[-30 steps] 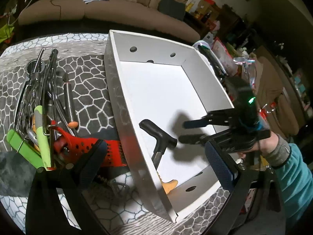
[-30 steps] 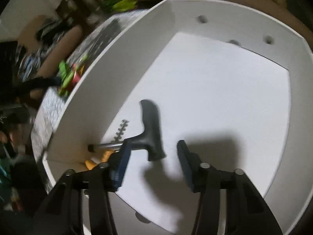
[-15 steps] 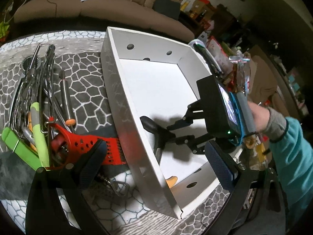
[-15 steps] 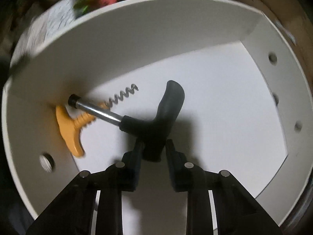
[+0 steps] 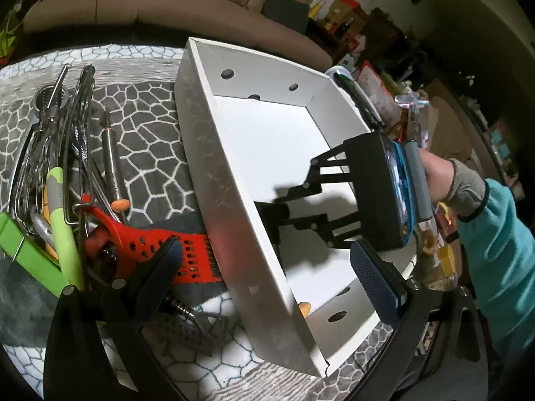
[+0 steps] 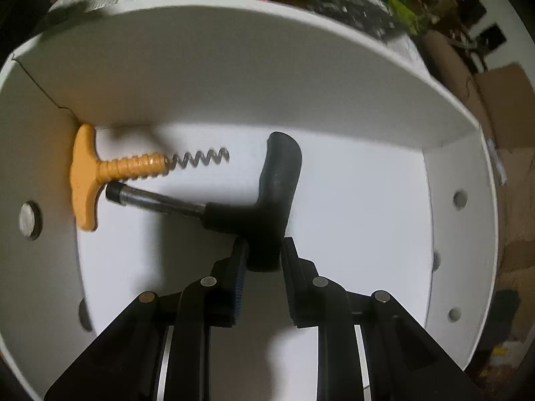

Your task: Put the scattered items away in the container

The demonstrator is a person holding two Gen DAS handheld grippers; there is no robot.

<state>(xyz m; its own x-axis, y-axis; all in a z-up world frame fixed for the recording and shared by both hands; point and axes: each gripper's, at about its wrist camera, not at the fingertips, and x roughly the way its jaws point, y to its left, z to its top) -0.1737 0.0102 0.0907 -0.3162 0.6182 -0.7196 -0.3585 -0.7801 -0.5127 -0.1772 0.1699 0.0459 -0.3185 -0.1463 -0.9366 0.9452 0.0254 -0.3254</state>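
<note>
Near the left end wall of the white box, my right gripper pinched the lower end of a black T-handled tool, jaws drawn nearly together on the grip. Its steel shaft pointed at an orange-handled corkscrew lying in the box's corner, their ends just beside each other. I judged that the held end was short, so the tool might pivot, or its shaft might knock the corkscrew when moved. My left gripper hung with jaws spread wide and empty, over the box's near long wall. Beside that wall, on the patterned cloth, waited a red grater, green tongs and a whisk.
</note>
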